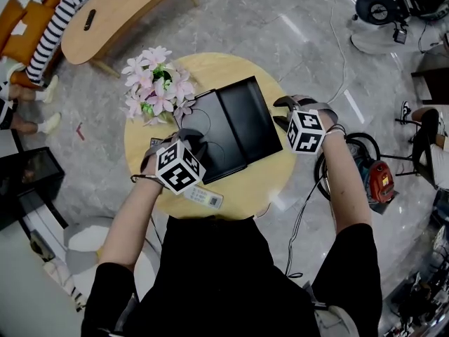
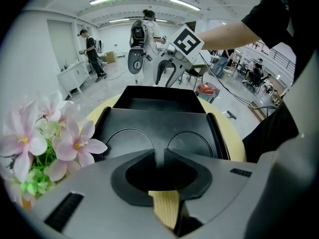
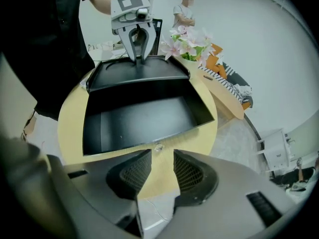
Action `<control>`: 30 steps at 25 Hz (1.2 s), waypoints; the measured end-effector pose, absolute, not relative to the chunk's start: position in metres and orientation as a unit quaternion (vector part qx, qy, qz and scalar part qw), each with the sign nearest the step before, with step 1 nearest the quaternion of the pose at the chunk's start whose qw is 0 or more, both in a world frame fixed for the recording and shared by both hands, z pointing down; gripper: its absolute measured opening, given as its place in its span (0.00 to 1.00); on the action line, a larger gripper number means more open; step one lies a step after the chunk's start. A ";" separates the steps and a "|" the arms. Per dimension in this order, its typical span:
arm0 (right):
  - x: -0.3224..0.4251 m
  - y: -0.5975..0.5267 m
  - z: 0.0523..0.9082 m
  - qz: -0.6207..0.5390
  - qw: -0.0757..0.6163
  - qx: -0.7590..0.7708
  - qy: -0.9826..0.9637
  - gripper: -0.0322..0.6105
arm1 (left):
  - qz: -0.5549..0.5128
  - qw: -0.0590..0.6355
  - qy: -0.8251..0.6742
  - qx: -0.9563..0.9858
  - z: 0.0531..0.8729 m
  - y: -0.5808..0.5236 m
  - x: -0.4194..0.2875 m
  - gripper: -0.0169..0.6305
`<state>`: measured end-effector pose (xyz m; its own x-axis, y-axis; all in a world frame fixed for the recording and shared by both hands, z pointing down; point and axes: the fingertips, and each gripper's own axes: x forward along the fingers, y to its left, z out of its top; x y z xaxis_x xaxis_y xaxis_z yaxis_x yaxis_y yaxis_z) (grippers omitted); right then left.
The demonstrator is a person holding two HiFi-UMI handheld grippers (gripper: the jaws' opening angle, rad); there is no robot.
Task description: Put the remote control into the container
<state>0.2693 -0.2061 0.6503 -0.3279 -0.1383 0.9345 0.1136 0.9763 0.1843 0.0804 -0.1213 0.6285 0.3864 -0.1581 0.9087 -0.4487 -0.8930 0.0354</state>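
Note:
The remote control (image 1: 204, 197), pale with small buttons, lies on the round wooden table (image 1: 217, 69) near its front edge, just below my left gripper's marker cube. The black container (image 1: 250, 117) stands open mid-table, and its lid (image 1: 212, 148) lies folded back flat on the left. My left gripper (image 1: 188, 136) has its jaws pinched on the lid's edge (image 2: 159, 126). My right gripper (image 1: 283, 112) is open and holds nothing. It hovers over the table just outside the container's near wall (image 3: 142, 139). The container's floor (image 3: 144, 116) is bare.
A pot of pink flowers (image 1: 157, 85) stands at the table's back left, close to the lid. An oval wooden table (image 1: 119, 9) and a seated person in striped sleeves are at upper left. Cables and a red machine (image 1: 377, 179) lie on the floor to the right.

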 end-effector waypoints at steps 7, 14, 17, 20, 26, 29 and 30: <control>0.252 -0.203 0.586 -0.055 0.478 0.131 -0.867 0.24 | 0.510 0.132 -0.207 0.824 0.627 -0.117 0.080 0.12; 0.234 -0.154 0.540 0.014 0.367 0.272 -0.889 0.24 | 0.470 0.120 -0.214 0.848 0.627 -0.119 0.080 0.12; 0.228 -0.130 0.523 0.061 0.307 0.334 -0.889 0.24 | 0.426 0.147 -0.222 0.865 0.626 -0.123 0.080 0.12; 0.214 -0.110 0.506 0.100 0.248 0.387 -0.882 0.24 | 0.370 0.152 -0.250 0.882 0.611 -0.133 0.069 0.05; 0.182 -0.074 0.475 0.101 0.207 0.450 -0.863 0.24 | 0.251 0.120 -0.258 0.925 0.533 -0.120 0.050 0.04; 0.165 -0.066 0.454 0.097 0.168 0.497 -0.846 0.24 | 0.190 0.114 -0.252 0.942 0.492 -0.109 0.035 0.04; 0.160 -0.063 0.447 0.098 0.152 0.514 -0.838 0.24 | 0.167 0.116 -0.250 0.947 0.480 -0.106 0.029 0.04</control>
<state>0.1600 -0.0632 0.4474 -0.4248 -0.8323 0.3562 -0.8922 0.4516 -0.0087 0.0289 -0.1063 0.4802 0.8190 -0.4352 0.3741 -0.5124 -0.8480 0.1355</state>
